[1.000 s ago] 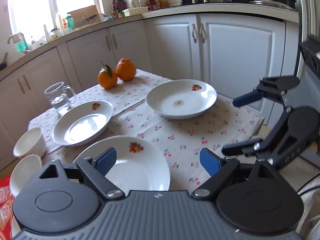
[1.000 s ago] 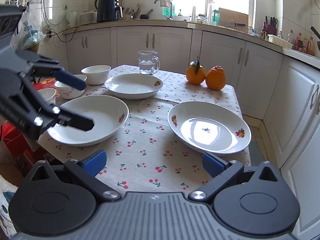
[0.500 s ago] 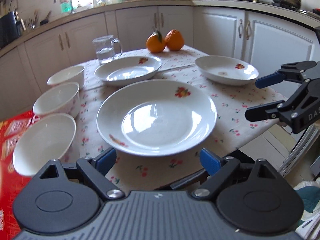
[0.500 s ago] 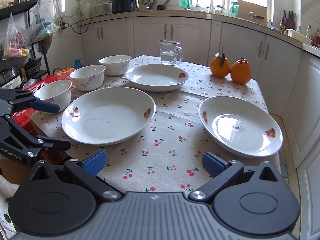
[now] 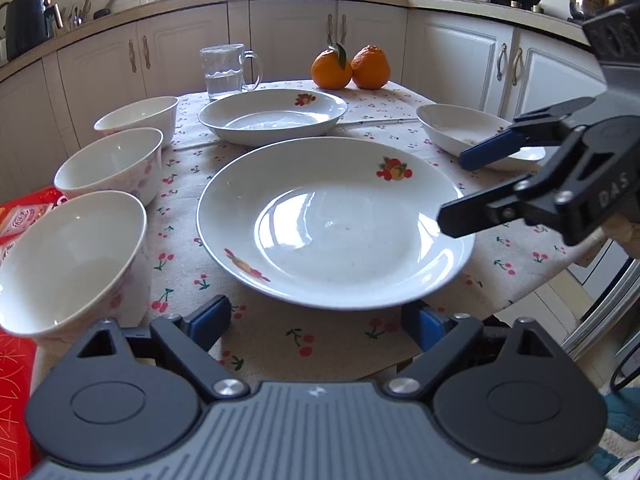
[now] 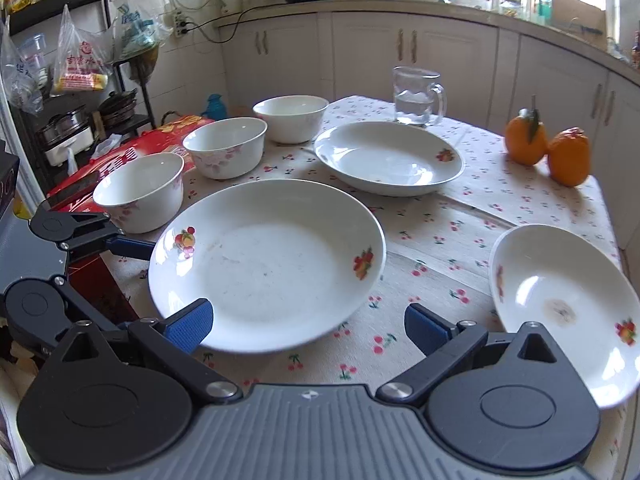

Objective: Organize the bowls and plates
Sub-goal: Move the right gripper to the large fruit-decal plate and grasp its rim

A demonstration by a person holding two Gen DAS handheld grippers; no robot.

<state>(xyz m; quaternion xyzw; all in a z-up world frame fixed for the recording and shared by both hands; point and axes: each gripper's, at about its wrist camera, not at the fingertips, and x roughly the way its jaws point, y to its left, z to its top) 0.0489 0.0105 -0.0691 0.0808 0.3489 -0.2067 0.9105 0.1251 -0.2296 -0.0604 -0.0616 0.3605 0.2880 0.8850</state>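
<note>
Left tongs (image 5: pixel 316 322): my jaws had just been opening and stood wide, nothing gripped, the near plate's (image 5: pixel 332 224) rim between my pads
Right tongs (image 6: pixel 308 326): wide open, empty, at the same plate's edge
Other plates: one (image 5: pixel 274 118) mid-table, one (image 6: pixel 560 304) at the right edge
Bowls (image 5: pixel 110 164): three along the left edge of the table (image 5: pixel 360 338)

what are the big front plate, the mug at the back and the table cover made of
Front plate: probably glazed ceramic, glossy white with window glare and printed fruit.
Mug: clear glass, the water line shows through it.
Table cover: matte woven cloth with cherry print, by its creases.
</note>
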